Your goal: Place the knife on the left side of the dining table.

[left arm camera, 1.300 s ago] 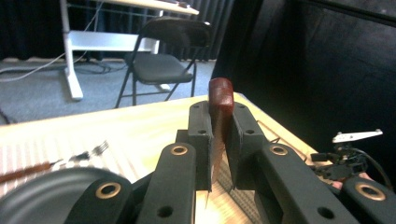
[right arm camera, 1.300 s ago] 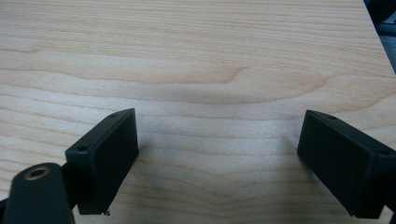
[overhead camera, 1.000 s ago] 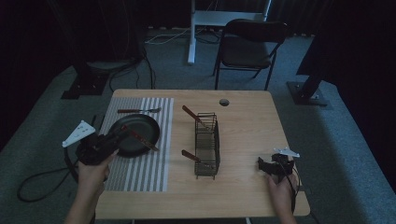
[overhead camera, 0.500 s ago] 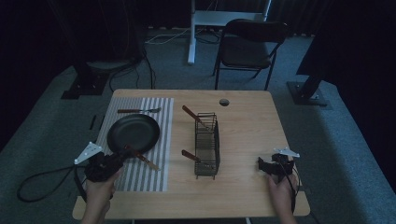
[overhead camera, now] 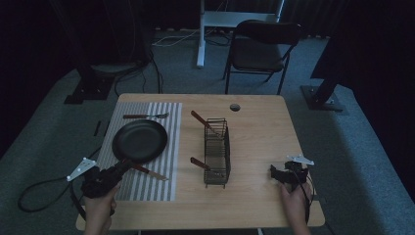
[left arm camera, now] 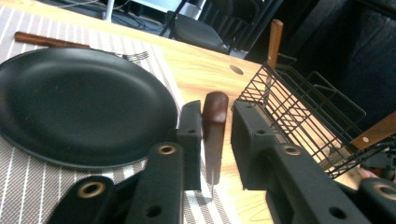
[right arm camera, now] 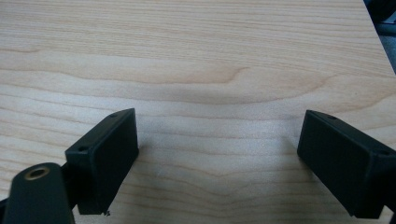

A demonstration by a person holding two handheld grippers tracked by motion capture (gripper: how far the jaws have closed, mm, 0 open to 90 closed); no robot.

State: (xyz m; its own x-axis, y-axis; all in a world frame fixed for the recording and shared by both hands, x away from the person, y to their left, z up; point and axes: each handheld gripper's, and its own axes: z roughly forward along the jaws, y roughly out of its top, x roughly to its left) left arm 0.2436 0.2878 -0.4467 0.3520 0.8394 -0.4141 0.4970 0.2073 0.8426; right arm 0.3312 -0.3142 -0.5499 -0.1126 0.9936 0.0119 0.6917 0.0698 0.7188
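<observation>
A wooden table [overhead camera: 254, 127] seen from above in a dim room, with a person's hands coming in from the near edge, each holding a two-jaw gripper. On the table's left lies a striped mat [overhead camera: 161, 188] carrying a black plate [overhead camera: 140, 141], with a fork [overhead camera: 145, 116] on the mat beyond the plate. Just right of the plate, on the mat's near part, lies a knife [overhead camera: 147, 171] with a reddish wooden handle. The left gripper [overhead camera: 122, 166] sits low at the mat's near left corner, pointing toward that knife. In the left gripper view its jaws are partly apart with the knife [left arm camera: 214, 126] between them, handle end pointing away; the left jaw looks to be against the handle while a gap shows on the right side, so the grip does not appear closed yet. At the table's middle stands a black wire rack [overhead camera: 217, 152] with two wooden-handled utensils already propped in it, one at the far end [overhead camera: 200, 119] and one at the near end [overhead camera: 199, 163]. The right gripper [overhead camera: 274, 172] rests on bare wood near the right edge, well apart from everything, its jaws spread wide with nothing between them. Judging from this, the clearing of cutlery into the rack is part done: two pieces are in, the knife is about to be gripped, and the fork is untouched.
</observation>
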